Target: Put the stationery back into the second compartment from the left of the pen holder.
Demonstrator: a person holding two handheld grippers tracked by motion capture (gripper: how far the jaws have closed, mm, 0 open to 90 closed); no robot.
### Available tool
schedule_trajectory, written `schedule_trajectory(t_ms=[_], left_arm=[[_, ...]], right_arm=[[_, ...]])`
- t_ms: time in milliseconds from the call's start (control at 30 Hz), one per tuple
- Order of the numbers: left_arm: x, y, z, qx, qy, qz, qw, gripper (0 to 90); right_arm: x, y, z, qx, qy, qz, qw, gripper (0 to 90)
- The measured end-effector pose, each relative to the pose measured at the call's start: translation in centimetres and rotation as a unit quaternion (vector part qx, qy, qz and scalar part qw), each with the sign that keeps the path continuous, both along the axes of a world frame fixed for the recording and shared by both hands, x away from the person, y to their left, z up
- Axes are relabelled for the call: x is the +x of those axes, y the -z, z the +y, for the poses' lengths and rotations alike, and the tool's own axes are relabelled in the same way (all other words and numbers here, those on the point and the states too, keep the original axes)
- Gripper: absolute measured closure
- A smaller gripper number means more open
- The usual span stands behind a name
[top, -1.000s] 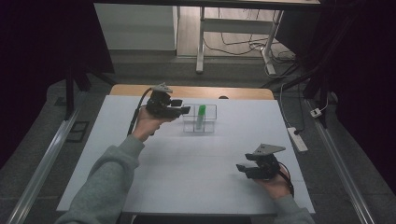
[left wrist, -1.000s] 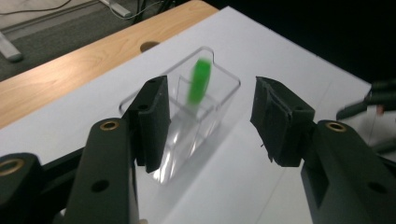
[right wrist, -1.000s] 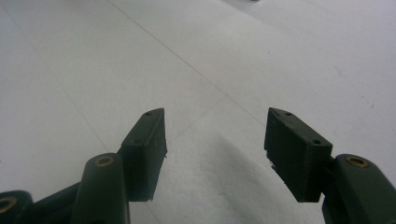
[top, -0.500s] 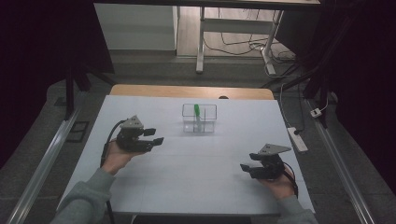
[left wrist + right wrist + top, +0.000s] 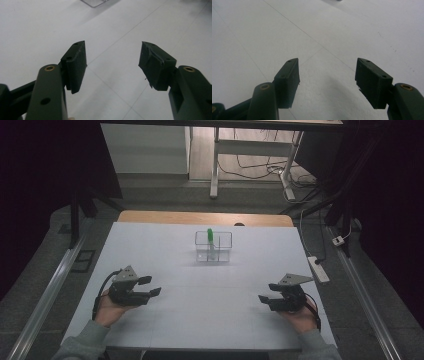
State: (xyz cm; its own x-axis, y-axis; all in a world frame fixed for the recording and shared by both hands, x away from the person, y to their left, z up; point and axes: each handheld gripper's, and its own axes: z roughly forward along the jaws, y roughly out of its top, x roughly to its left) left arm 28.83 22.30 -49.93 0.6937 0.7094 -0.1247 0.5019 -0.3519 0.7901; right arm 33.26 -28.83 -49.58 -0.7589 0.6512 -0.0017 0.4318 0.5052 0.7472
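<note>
A clear rack (image 5: 214, 247) stands at the middle back of the white table (image 5: 200, 320), with a green-capped tube (image 5: 210, 239) upright in it. My left gripper (image 5: 151, 286) rests low at the front left, far from the rack; its jaws have just been opening and hold nothing. In the left gripper view the left gripper (image 5: 112, 65) has bare table between its pads, and a corner of the rack (image 5: 93, 2) shows at the top. My right gripper (image 5: 266, 299) sits at the front right, open and empty. The right gripper (image 5: 327, 75) also has bare table between its jaws.
A wooden strip (image 5: 205, 217) runs along the table's far edge. A power strip (image 5: 319, 269) lies on the floor by the right side. Metal rails (image 5: 47, 295) flank the table. Desk legs and cables (image 5: 260, 165) stand behind.
My left hand has drawn back from beside the rack to the front left of the table and sunk toward the surface, its jaws widening. The right hand has stayed put.
</note>
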Motion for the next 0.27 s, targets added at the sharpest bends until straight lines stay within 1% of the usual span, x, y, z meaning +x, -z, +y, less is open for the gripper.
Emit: schedule_trajectory(t_ms=[267], left_arm=[[-0.17, 0.54, 0.16, -0.003, -0.003, 0.004, 1.0000, 37.3]], right_arm=[[0.02, -0.03, 0.05, 0.002, -0.002, -0.003, 1.0000, 35.4]])
